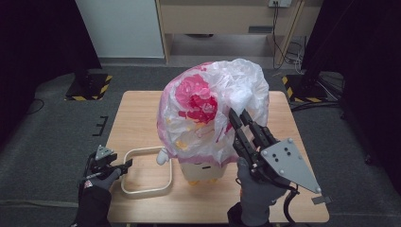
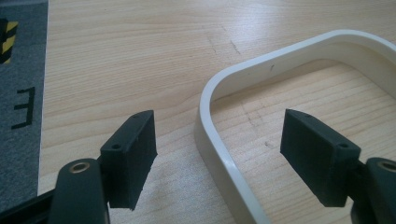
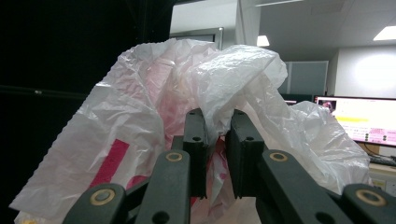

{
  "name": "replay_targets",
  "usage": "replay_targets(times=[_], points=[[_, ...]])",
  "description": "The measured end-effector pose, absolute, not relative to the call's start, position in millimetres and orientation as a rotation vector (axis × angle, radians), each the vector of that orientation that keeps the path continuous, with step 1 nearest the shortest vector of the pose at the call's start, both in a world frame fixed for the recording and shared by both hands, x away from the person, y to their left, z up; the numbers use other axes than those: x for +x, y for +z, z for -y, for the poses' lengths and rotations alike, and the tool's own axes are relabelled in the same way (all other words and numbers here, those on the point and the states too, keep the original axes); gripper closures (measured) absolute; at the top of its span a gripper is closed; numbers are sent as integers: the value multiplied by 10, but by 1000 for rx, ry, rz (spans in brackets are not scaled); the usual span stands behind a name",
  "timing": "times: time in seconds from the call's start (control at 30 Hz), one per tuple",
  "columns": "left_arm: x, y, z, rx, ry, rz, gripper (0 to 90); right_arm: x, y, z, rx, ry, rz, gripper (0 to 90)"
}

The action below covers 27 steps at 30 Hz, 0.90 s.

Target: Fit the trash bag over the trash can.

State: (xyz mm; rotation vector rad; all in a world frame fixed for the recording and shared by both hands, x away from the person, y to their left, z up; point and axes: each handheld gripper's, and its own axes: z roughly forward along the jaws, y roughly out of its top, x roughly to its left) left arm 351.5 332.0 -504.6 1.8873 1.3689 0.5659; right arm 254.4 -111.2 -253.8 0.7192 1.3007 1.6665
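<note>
Above mid-table: plastic bag (image 1: 213,111), white with pink-red print, crumpled and ballooned, held aloft, pinched by right gripper (image 1: 238,116). Beneath: pale wooden table (image 1: 142,111); grey carpet (image 1: 42,137). White rounded frame (image 1: 145,171) near front edge, straddled by spread left gripper (image 2: 219,149).

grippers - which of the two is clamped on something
The right gripper: its jaws pinch a fold of the white and pink plastic bag. The left gripper is open, straddling the white frame's rim.
</note>
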Motion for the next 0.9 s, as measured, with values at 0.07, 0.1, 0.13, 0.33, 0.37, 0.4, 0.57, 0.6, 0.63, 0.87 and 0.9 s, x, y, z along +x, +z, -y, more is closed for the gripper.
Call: replay_targets(times=[0.07,0.1,0.13,0.33,0.37,0.4,0.57,0.6,0.63,0.87,0.9], points=[[3514,-5045,-3318,1887,566,-1369,260,2586,-2568,1076,725,1670,-1317,791],[3514,-5045,-3317,1887,565,-1369,260,2613,-2585,1056,727,1672,-1329,791],[3514,-5045,-3316,1887,566,-1369,260,2632,-2595,1044,730,1677,-1338,789],[3515,-5045,-3317,1886,564,-1368,260,2839,-2701,949,755,1688,-1427,773],[3516,-5045,-3319,1886,565,-1368,260,2875,-2721,939,759,1690,-1439,769],[3516,-5046,-3321,1885,565,-1370,260,2908,-2739,929,766,1687,-1454,759],[3514,-5042,-3325,1888,563,-1367,260,2983,-2777,932,771,1701,-1480,675],[3515,-5043,-3325,1888,563,-1367,259,2979,-2770,945,770,1712,-1478,647],[3515,-5044,-3325,1888,563,-1369,260,2967,-2759,964,768,1726,-1468,612],[3514,-5044,-3317,1892,560,-1368,260,2939,-2628,1200,735,1815,-1454,574],[3514,-5044,-3315,1889,560,-1368,260,2959,-2608,1242,728,1832,-1473,581]])
